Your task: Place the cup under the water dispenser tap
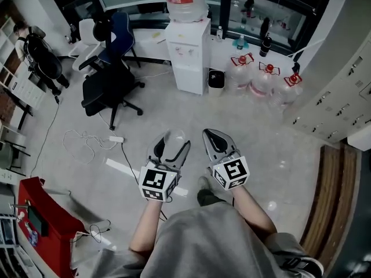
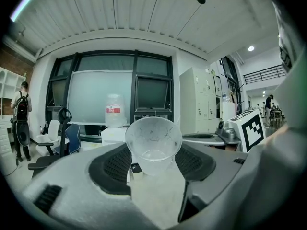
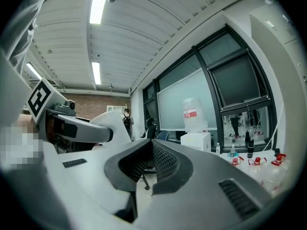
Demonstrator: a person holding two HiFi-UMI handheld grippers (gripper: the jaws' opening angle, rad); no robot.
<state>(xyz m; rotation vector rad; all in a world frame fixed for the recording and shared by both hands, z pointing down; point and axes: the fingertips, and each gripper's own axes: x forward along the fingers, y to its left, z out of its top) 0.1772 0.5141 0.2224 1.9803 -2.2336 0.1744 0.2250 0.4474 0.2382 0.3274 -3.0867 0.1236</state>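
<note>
A clear plastic cup [image 1: 175, 137] sits between the jaws of my left gripper [image 1: 172, 147], which is shut on it. In the left gripper view the cup [image 2: 153, 145] stands upright and empty, its pads pressing on both sides. My right gripper [image 1: 213, 136] is beside it on the right, shut, with nothing held; its pads [image 3: 163, 159] meet at the tips. The white water dispenser [image 1: 188, 54] with a bottle [image 1: 184, 2] on top stands well ahead across the floor, and shows small in both gripper views [image 2: 114, 133] [image 3: 195, 139].
A black office chair [image 1: 110, 86] stands left of the dispenser. Several water jugs [image 1: 261, 80] and a small black bin [image 1: 216, 79] lie to its right. A power strip with cables [image 1: 116, 139] lies on the floor. Grey lockers [image 1: 342, 97] line the right side. A person [image 2: 21, 119] stands far left.
</note>
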